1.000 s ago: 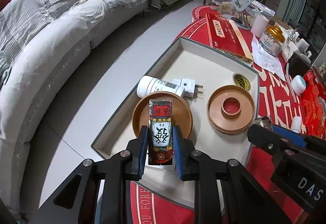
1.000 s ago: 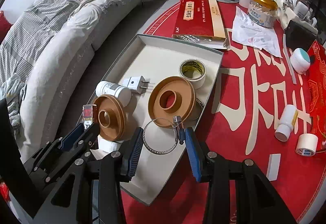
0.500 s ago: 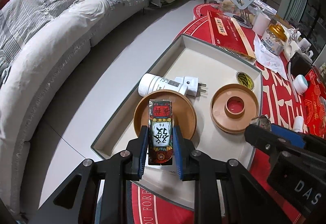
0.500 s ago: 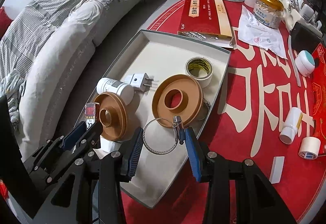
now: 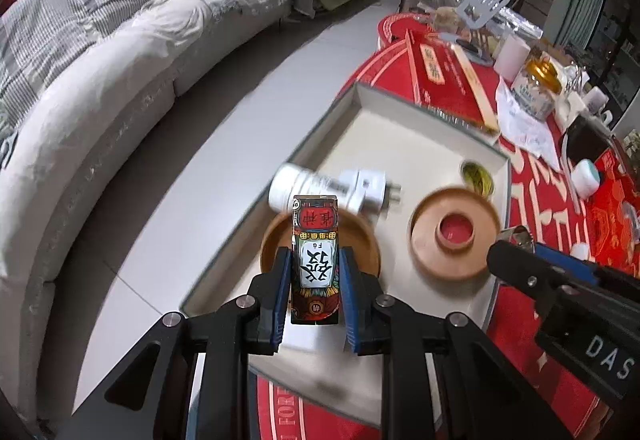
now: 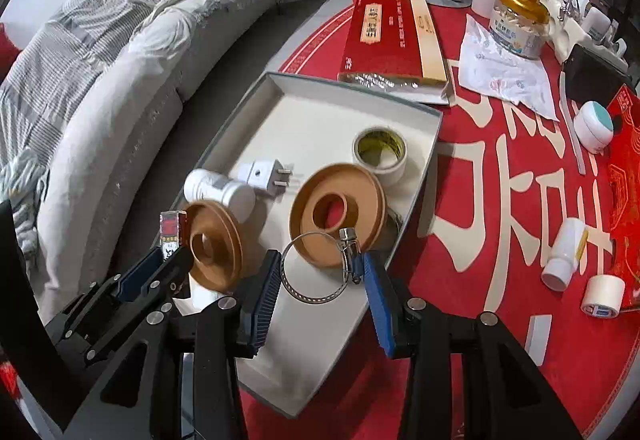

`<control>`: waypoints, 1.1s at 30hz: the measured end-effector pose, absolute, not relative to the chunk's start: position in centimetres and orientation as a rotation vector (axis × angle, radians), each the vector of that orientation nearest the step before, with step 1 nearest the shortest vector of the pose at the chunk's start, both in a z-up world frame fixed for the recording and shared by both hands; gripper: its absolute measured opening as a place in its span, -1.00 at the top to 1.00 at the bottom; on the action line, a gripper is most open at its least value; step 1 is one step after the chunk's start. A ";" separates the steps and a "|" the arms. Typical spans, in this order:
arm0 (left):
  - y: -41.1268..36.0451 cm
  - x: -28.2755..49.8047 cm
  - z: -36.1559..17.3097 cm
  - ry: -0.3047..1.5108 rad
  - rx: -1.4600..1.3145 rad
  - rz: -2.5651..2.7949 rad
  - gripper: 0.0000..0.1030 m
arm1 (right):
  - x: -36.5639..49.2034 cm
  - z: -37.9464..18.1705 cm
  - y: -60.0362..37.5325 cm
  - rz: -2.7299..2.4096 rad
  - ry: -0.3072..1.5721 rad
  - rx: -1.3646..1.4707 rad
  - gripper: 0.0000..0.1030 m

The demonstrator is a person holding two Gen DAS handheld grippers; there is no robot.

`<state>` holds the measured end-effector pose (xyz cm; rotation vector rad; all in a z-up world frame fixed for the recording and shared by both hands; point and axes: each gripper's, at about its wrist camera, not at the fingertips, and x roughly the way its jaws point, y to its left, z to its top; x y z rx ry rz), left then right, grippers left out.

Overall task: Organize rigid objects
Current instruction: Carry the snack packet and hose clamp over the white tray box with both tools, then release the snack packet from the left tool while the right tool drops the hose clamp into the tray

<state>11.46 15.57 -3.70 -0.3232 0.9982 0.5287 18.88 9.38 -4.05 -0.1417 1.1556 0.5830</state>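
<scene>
My left gripper (image 5: 315, 272) is shut on a small printed card box (image 5: 316, 256) with red and black Chinese lettering, held above the near end of a shallow white tray (image 5: 384, 99). My right gripper (image 6: 320, 276) is shut on a metal hose clamp ring (image 6: 316, 272), held above the tray (image 6: 316, 87). In the tray lie two brown spool discs (image 6: 338, 207) (image 6: 214, 246), a white pill bottle (image 6: 220, 191), a white plug adapter (image 6: 264, 175) and a roll of tape (image 6: 380, 151). The card box also shows in the right wrist view (image 6: 171, 232).
The tray sits at the left edge of a round table with a red cloth (image 6: 500, 175). On the cloth lie a red gift box (image 6: 392, 27), a gold-lidded jar (image 6: 516, 23), a white bottle (image 6: 564, 256), a tape roll (image 6: 604, 296) and a cream jar (image 6: 594, 123). A grey sofa (image 5: 100, 79) stands left.
Both grippers have drawn back and up a little with their objects still held. The tray contents have not moved.
</scene>
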 end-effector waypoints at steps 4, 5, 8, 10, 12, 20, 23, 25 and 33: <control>16.2 12.8 -2.2 0.961 -0.312 0.529 0.50 | 19.9 -3.1 9.7 0.584 1.127 -0.130 0.16; 16.3 13.2 -2.0 0.955 -0.308 0.531 0.50 | 20.1 -2.9 9.9 0.583 1.120 -0.132 0.16; 16.7 14.4 -1.9 0.955 -0.304 0.539 0.50 | 20.9 -2.6 10.6 0.583 1.111 -0.133 0.16; 17.1 14.8 -2.2 0.962 -0.314 0.549 0.50 | 21.3 -2.7 11.2 0.586 1.106 -0.136 0.16; 17.3 15.1 -2.8 0.976 -0.319 0.554 0.50 | 21.8 -2.9 11.4 0.578 1.104 -0.134 0.16; 17.1 15.6 -4.6 1.016 -0.317 0.546 0.50 | 22.8 -4.4 11.9 0.572 1.134 -0.137 0.16; 16.9 15.8 -4.8 1.021 -0.311 0.543 0.50 | 23.1 -5.0 11.8 0.567 1.148 -0.136 0.16; 16.9 15.9 -4.9 1.024 -0.312 0.540 0.50 | 23.2 -5.2 11.7 0.564 1.152 -0.134 0.16; 16.9 16.1 -5.4 1.029 -0.308 0.535 0.50 | 23.5 -6.0 11.9 0.571 1.171 -0.136 0.16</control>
